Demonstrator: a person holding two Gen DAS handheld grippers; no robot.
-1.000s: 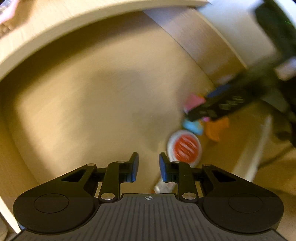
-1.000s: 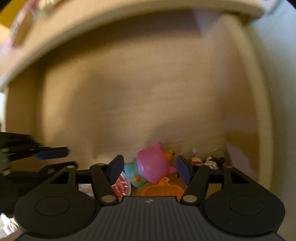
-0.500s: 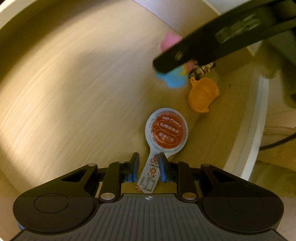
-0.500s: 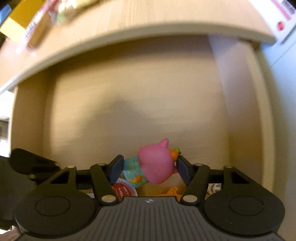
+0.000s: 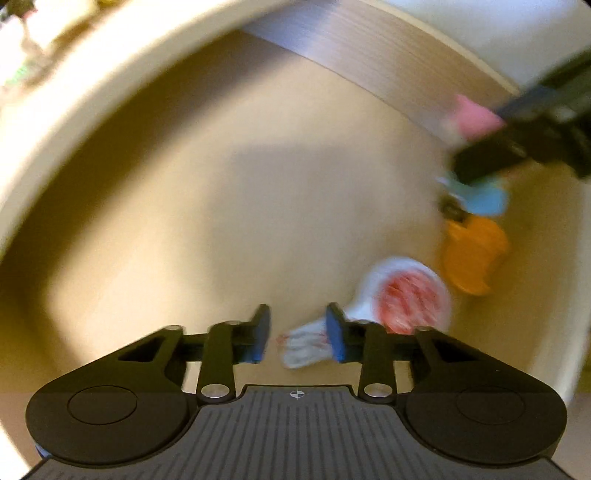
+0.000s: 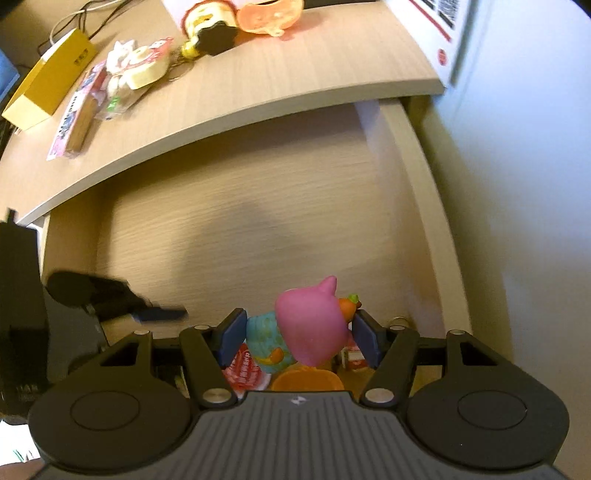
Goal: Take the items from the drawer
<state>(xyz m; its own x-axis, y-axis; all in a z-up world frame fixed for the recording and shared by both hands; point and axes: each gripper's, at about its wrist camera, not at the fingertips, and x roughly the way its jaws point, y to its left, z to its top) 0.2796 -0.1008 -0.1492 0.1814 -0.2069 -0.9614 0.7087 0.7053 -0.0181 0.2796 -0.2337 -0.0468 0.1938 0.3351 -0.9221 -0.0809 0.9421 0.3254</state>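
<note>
The open wooden drawer (image 6: 258, 206) holds a round white sachet with a red lid (image 5: 410, 295), an orange cup (image 5: 474, 254) and a small keychain figure (image 6: 354, 356). My right gripper (image 6: 300, 341) is shut on a pink and blue toy duck (image 6: 310, 325), held above the drawer floor. In the left wrist view the right gripper (image 5: 517, 140) is a dark blur at the upper right with the duck (image 5: 474, 118). My left gripper (image 5: 298, 338) is open low in the drawer. The sachet's white tab lies between its fingers, against the right one.
The desk top (image 6: 258, 74) overhangs the drawer's back. On it lie a yellow box (image 6: 48, 81), a snack packet (image 6: 77, 114), a white plush charm (image 6: 140, 66) and an orange item (image 6: 269, 11). A white wall (image 6: 517, 184) stands to the right. The drawer's left half is bare wood.
My right gripper has risen with the duck, bringing the desk top into view. My left gripper's fingers have spread wider, and the sachet now lies further right.
</note>
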